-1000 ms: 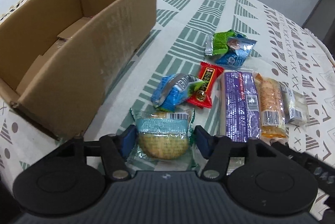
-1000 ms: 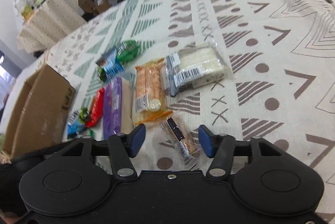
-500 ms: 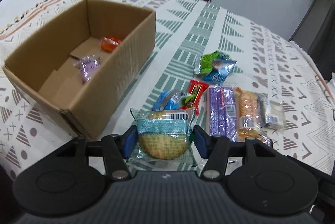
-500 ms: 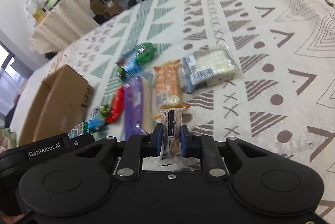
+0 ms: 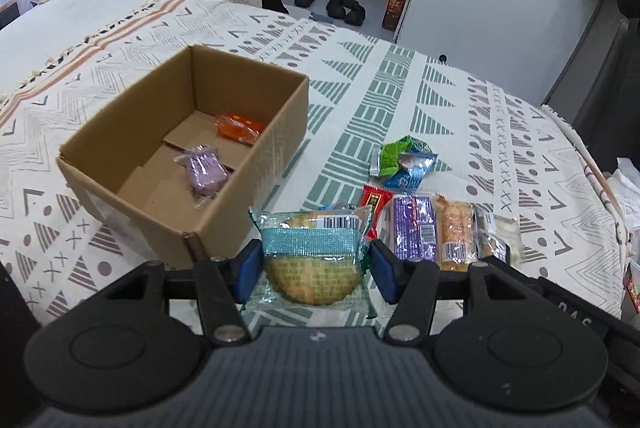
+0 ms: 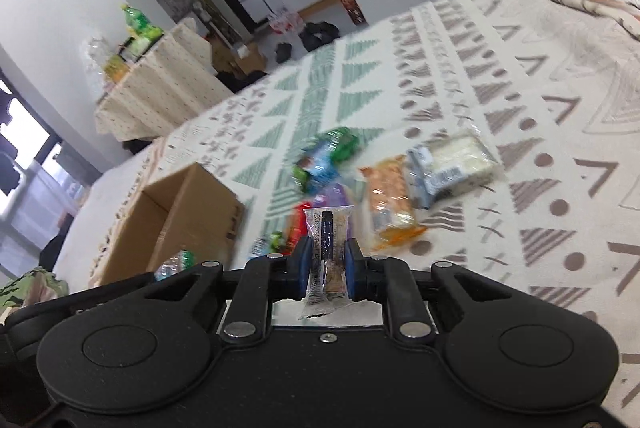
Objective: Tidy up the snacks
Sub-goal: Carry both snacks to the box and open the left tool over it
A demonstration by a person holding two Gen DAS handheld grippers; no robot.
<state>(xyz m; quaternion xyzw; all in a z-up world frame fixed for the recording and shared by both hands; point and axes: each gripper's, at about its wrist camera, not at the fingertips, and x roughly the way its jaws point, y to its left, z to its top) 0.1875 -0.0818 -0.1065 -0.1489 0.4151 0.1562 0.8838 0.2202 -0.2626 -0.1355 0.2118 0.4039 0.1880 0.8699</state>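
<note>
Two snacks are lifted beside the cardboard box (image 5: 188, 163): the left tool (image 5: 312, 268) pinches a round cake packet (image 5: 312, 252) near the box's corner, while the right tool (image 6: 326, 268), its jaws having just closed, clamps a slim wrapped bar (image 6: 326, 248) right of the box.

Surface: patterned tablecloth (image 5: 400, 99), cream with green and brown triangle bands, fills the middle of the left wrist view. On it: open cardboard box (image 5: 256, 183) centre-left; green packet (image 5: 394, 157) and blue packet (image 5: 410, 173) overlapping right of centre; below them a row touching side by side: red packet (image 5: 374, 197), purple pack (image 5: 412, 228), orange cracker pack (image 5: 456, 232), clear white-cake pack (image 5: 500, 232).
</note>
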